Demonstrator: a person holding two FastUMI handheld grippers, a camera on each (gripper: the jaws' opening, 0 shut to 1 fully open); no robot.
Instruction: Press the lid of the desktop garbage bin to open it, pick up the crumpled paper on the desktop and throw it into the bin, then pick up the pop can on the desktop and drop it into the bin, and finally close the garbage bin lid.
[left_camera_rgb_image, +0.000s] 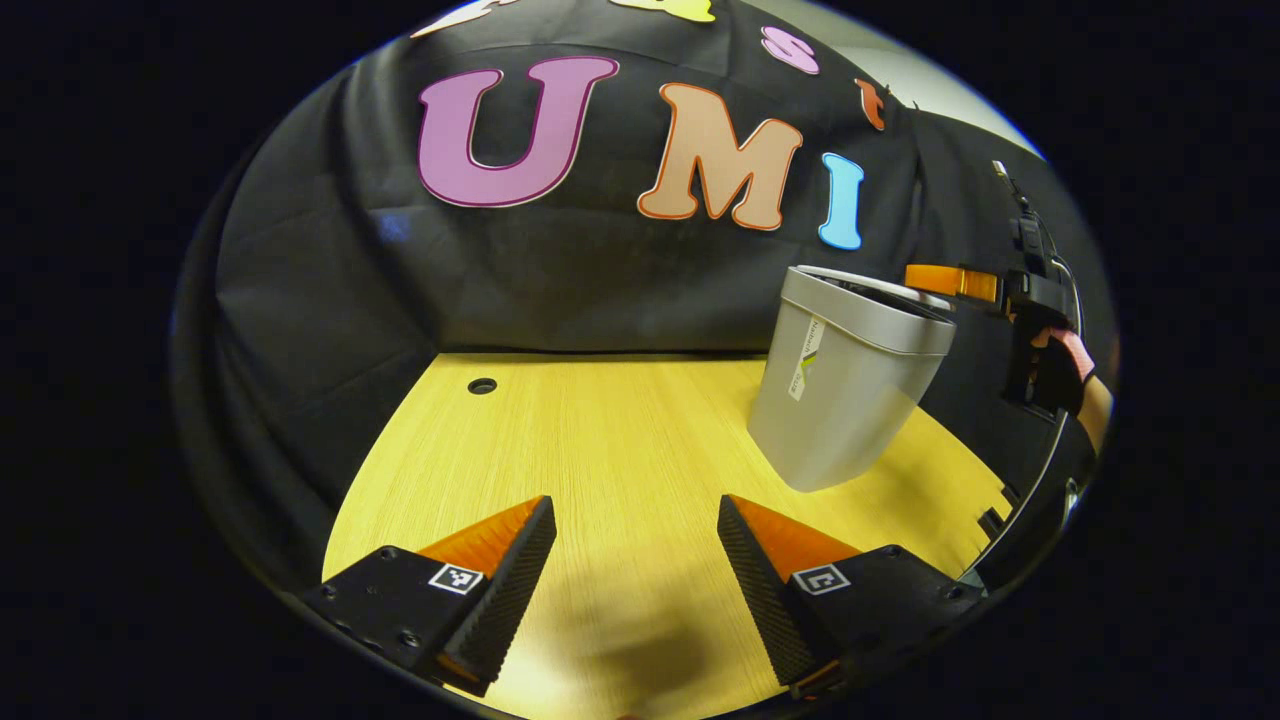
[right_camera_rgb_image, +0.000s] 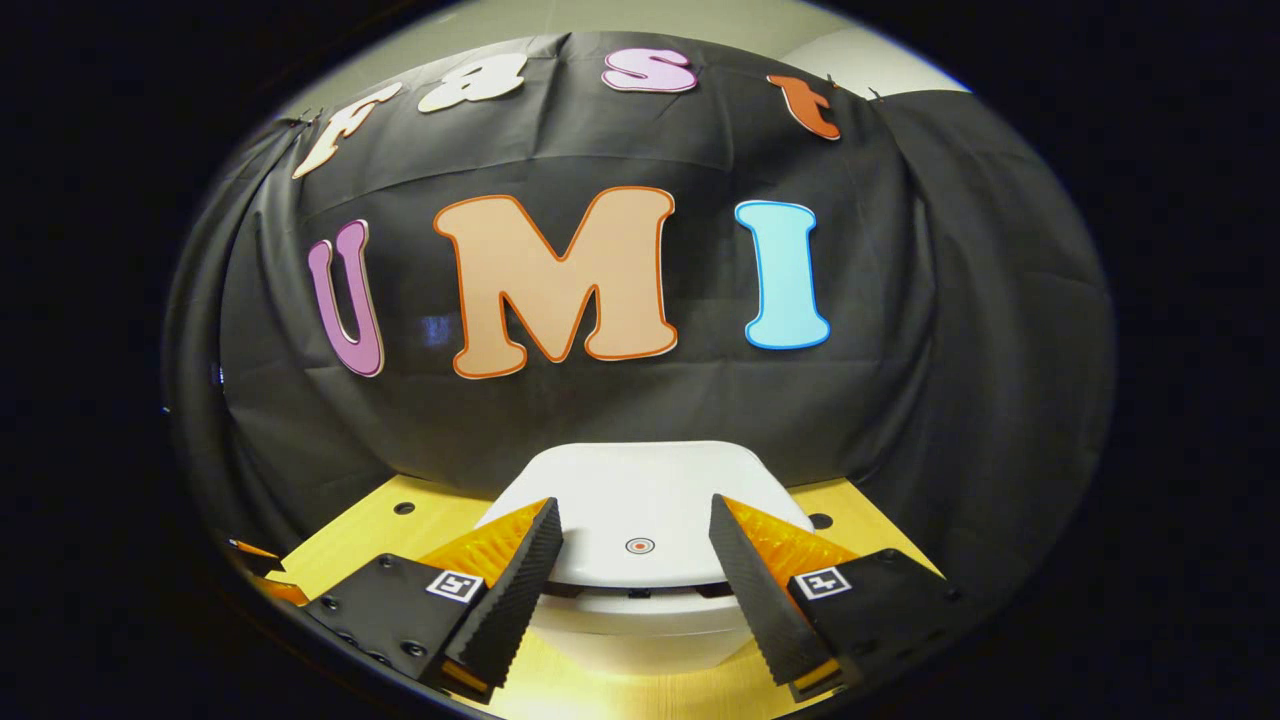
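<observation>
Right tongs (right_camera_rgb_image: 635, 545) spread above bin lid (right_camera_rgb_image: 640, 490)

The garbage bin (left_camera_rgb_image: 845, 385) stands on the desk (left_camera_rgb_image: 600, 450), just before the booth's back wall. The left gripper (left_camera_rgb_image: 636, 535) sits well apart to the bin's left, over bare desk. The right gripper (right_camera_rgb_image: 635, 560) hangs directly above the bin's lid (right_camera_rgb_image: 640, 500).

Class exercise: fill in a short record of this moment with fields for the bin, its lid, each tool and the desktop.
bin: grey desktop bin standing on the desk, right of the left tool
lid: white lid with a small round mark, looks down
right tool: right tool open, poised over the lid
left tool: left tool open, holding nothing, over the desk
desktop: yellow wood desk
</observation>
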